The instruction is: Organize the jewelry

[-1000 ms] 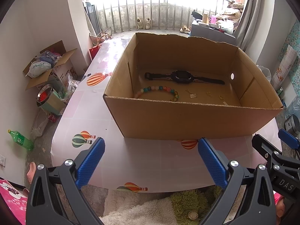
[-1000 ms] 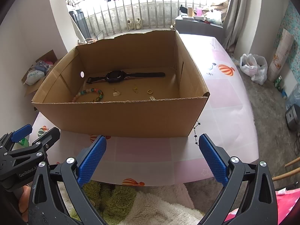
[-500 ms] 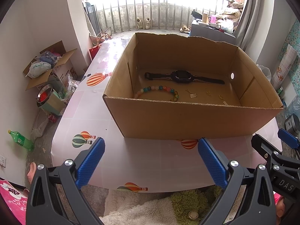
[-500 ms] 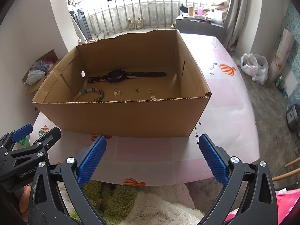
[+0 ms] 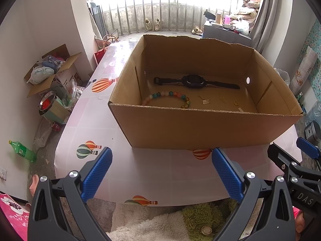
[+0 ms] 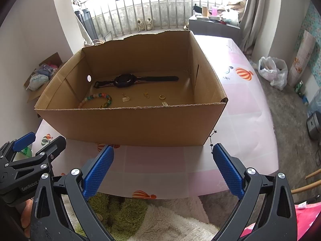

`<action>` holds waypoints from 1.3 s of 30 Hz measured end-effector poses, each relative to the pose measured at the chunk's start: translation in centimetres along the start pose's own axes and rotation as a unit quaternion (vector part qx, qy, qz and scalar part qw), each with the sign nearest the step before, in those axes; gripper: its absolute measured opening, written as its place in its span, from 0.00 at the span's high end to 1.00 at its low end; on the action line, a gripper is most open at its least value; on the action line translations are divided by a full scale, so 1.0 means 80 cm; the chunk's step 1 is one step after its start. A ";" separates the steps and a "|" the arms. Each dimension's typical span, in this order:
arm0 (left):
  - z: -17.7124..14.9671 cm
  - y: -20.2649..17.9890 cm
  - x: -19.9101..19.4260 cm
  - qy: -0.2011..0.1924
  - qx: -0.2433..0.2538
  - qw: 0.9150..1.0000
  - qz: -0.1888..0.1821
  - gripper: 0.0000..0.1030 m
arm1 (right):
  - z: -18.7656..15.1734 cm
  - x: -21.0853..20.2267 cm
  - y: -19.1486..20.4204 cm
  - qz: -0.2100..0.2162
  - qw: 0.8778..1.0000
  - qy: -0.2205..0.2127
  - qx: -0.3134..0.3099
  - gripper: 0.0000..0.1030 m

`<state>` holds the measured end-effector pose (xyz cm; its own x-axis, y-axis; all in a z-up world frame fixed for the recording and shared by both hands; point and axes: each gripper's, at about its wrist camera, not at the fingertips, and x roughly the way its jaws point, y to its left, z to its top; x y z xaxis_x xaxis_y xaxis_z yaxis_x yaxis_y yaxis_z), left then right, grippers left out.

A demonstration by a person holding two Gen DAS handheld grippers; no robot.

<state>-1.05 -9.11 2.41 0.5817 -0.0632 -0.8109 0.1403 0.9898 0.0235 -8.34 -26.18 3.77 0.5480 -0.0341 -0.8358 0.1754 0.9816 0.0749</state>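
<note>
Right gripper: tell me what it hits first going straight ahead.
Probably the cardboard box's near wall. The right gripper is open, low over the table edge, facing it; depth is uncertain.

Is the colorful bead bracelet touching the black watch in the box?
Apart. The left wrist view shows bare cardboard floor between the bead bracelet and the watch; the right wrist view shows the same gap.

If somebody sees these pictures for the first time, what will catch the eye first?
A big open cardboard box fills the middle of the table, which wears a pink cloth with balloons. On its floor lie a black watch at the back and a coloured bead bracelet in front of it. The left gripper and the right gripper are both open at the near edge.
</note>
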 end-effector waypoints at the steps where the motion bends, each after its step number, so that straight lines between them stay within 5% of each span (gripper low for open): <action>1: 0.000 0.000 0.000 0.001 0.000 1.000 0.000 0.05 | 0.000 0.000 0.000 0.000 1.000 0.000 0.000 0.08; 39: 0.000 0.000 0.003 0.003 0.002 1.000 -0.003 0.05 | -0.002 0.001 0.001 0.004 1.000 0.005 0.003 0.08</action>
<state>-0.88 -9.15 2.19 0.5766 -0.0686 -0.8141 0.1471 0.9889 0.0208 -8.43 -26.10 3.63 0.5409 -0.0248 -0.8407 0.1755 0.9809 0.0840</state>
